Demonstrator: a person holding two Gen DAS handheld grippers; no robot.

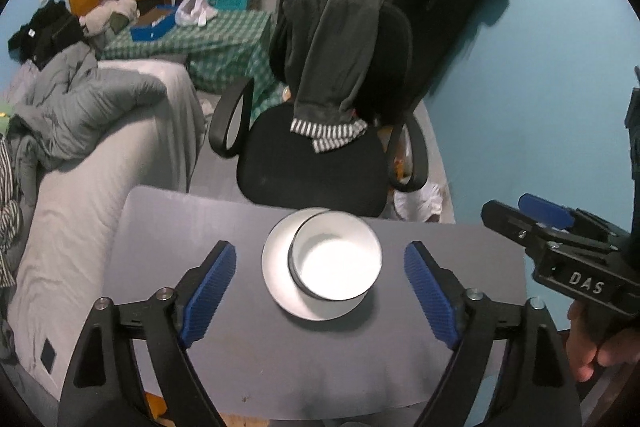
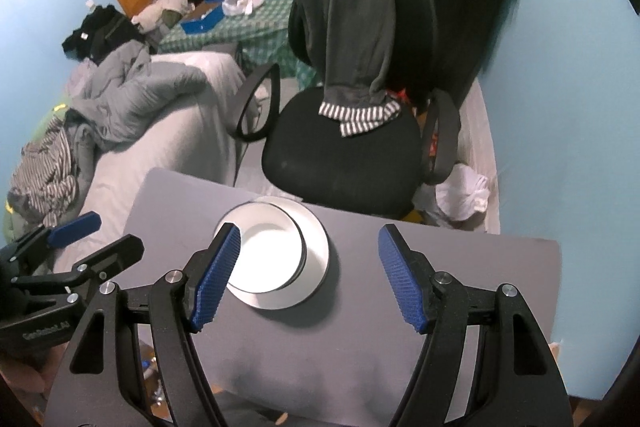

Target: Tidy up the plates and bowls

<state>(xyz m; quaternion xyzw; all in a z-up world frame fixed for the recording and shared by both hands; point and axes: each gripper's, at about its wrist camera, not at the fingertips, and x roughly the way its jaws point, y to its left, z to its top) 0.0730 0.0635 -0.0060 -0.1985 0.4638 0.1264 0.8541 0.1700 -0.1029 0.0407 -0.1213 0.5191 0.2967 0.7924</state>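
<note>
A white bowl (image 1: 336, 255) sits inside a white plate (image 1: 276, 267), off-centre toward the plate's right, on the grey table (image 1: 180, 227). My left gripper (image 1: 320, 247) hangs above them, open wide, blue pads apart with nothing between them; the dishes lie well below. My right gripper (image 1: 504, 205) shows at the right edge, also raised. In the right wrist view the bowl (image 2: 272, 243) and plate (image 2: 318, 259) lie below and left of my right gripper (image 2: 308, 229), which is open and holds nothing. My left gripper (image 2: 117, 230) appears at the left, off the table's side.
A black office chair (image 1: 312, 163) draped with a grey garment stands just beyond the table's far edge. A bed with a grey sheet (image 1: 80, 219) runs along the left. A blue wall (image 1: 520, 107) is at the right. A hand (image 1: 592, 347) holds the right gripper.
</note>
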